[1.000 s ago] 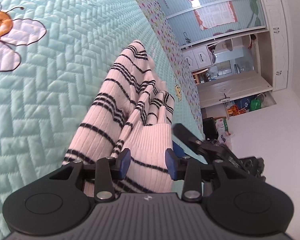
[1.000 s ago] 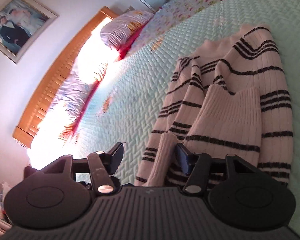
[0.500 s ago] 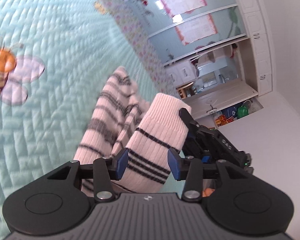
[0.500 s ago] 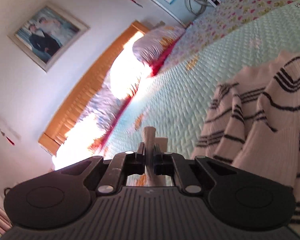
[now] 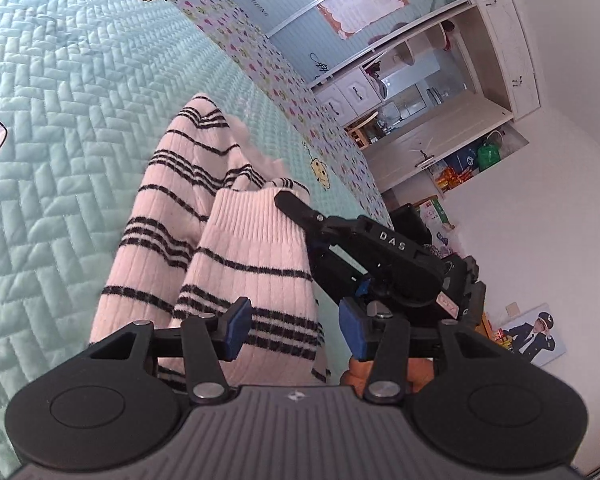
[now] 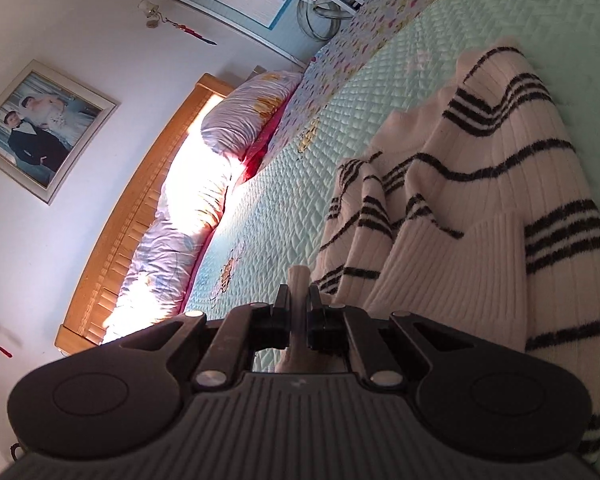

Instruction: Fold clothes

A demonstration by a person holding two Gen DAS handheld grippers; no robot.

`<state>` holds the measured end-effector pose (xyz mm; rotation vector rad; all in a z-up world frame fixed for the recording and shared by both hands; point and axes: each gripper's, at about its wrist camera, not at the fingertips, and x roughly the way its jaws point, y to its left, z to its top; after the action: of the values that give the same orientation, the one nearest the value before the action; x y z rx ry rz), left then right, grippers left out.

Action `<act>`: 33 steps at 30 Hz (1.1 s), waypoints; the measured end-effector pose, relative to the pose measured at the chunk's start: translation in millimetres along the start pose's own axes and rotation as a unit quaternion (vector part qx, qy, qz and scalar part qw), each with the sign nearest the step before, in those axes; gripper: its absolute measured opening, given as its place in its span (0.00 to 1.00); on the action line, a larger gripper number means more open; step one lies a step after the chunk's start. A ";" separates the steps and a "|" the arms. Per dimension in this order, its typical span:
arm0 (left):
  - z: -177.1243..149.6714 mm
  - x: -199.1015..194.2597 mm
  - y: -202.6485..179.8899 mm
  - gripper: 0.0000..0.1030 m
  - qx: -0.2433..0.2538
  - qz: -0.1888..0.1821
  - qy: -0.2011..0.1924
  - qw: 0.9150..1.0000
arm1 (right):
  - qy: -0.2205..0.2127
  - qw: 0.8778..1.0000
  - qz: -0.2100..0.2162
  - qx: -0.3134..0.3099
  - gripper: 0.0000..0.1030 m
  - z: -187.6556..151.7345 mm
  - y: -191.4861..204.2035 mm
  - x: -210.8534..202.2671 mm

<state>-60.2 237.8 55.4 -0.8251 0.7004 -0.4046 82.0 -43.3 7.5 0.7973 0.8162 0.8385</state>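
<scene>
Our left matte-black two-finger gripper [image 5: 294, 330] carries blue rectangular pads [image 5: 238, 332] on angled black linkage arms, each arm pinned by round silver screws [image 5: 208, 391]. Behind them sits a ribbed grey housing flanked by two black round discs [image 5: 87, 406], with a small pale logo at its centre. Our right matte-black two-finger gripper [image 6: 299, 312] shows the same ribbed housing, discs and silver screws [image 6: 210, 379]. From the left camera, its black side bears the white letters "DAS" and a small red-and-white label.
</scene>
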 end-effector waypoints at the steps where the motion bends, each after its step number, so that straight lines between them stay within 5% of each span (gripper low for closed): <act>1: -0.9 1.6 -1.6 0.49 0.002 0.002 -0.004 1.000 | 0.001 1.000 0.010 -0.006 0.06 0.1 3.5 -1.9; 11: -16.2 4.6 0.1 0.50 -0.014 0.006 0.008 1.000 | 0.022 0.994 0.084 -0.065 0.06 -8.0 31.0 -22.4; 18: -8.8 -4.8 -10.1 0.52 0.006 0.026 -0.036 0.999 | 0.018 0.989 0.111 -0.100 0.06 -1.8 49.6 -17.4; 27: 4.9 42.6 -32.0 0.54 0.115 0.070 -0.038 0.990 | -0.051 0.998 0.022 0.000 0.06 29.7 -6.9 -5.6; 32: -1.7 40.4 -16.6 0.54 0.088 0.073 -0.020 0.993 | -0.012 1.000 0.022 -0.002 0.09 17.5 -11.6 -15.6; 33: -5.5 36.3 -16.2 0.54 0.090 0.078 -0.022 0.993 | -0.004 1.000 0.015 -0.017 0.20 15.6 -5.4 -17.9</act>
<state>-39.4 203.8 50.7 -0.6037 0.6712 -0.3030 89.4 -65.2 15.2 0.7831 0.7825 0.8730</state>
